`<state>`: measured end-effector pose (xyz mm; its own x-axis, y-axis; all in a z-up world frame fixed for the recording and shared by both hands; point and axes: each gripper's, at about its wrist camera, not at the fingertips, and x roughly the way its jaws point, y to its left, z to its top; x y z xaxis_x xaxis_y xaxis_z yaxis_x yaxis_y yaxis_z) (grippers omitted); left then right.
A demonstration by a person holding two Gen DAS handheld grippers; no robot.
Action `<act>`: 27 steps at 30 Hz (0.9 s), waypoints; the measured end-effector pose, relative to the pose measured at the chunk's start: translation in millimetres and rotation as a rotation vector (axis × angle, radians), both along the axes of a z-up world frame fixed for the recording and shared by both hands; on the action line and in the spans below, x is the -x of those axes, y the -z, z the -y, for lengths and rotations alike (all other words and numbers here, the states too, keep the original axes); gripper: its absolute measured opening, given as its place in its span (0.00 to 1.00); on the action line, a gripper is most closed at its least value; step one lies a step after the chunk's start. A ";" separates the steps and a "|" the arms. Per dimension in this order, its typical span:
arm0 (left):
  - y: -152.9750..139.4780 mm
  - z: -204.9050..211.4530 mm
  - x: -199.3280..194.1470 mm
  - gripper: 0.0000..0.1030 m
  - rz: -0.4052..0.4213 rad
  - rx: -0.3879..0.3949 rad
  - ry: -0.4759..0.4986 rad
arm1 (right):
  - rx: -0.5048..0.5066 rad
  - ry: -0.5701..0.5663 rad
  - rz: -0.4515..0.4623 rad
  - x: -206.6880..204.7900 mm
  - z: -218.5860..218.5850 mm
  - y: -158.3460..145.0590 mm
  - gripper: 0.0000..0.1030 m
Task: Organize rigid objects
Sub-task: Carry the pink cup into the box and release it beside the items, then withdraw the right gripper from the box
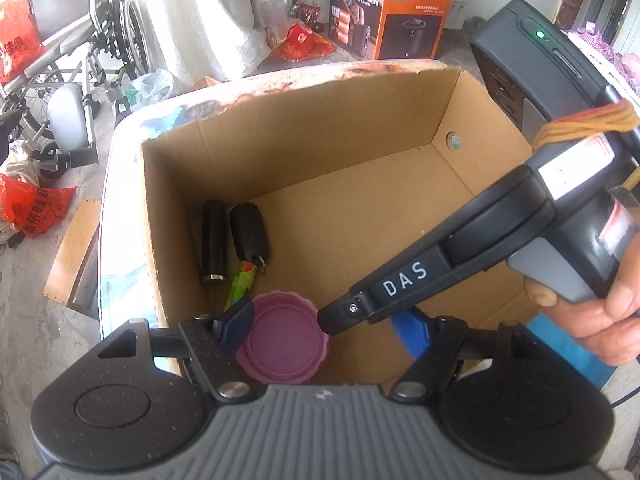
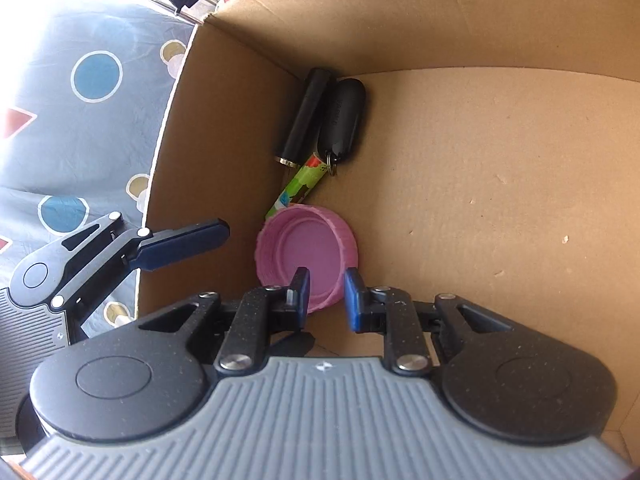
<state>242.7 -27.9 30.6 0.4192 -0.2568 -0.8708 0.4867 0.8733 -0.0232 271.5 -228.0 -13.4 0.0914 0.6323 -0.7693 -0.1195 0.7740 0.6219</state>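
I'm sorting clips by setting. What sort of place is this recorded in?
Probably a lived-in home, perhaps a storage corner: a folded wheelchair, a boxed Philips appliance and plastic bags on the floor surround the cardboard box.

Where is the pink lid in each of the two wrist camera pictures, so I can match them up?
Left wrist view: the pink lid lies low and centre-left on the box floor, partly behind the near blue finger.
Right wrist view: the pink lid sits centre, just ahead of the right tongs.
Shared landmark: the black key fob lies farther into the box corner in both, beside the black cylinder.
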 end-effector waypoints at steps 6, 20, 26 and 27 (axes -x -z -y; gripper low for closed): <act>-46.6 -11.9 44.3 0.87 0.149 0.137 0.016 | -0.008 0.056 0.215 48.6 28.5 -65.5 0.29; -28.4 -48.6 170.8 1.00 0.171 0.346 -0.069 | 0.211 0.157 0.733 265.9 85.0 -145.8 0.99; 18.6 -59.7 200.1 1.00 0.145 0.369 -0.131 | 0.435 0.117 0.703 296.3 54.5 -94.5 0.99; 24.9 -62.8 204.1 1.00 0.141 0.382 -0.136 | 0.452 0.115 0.689 297.2 49.7 -86.7 0.99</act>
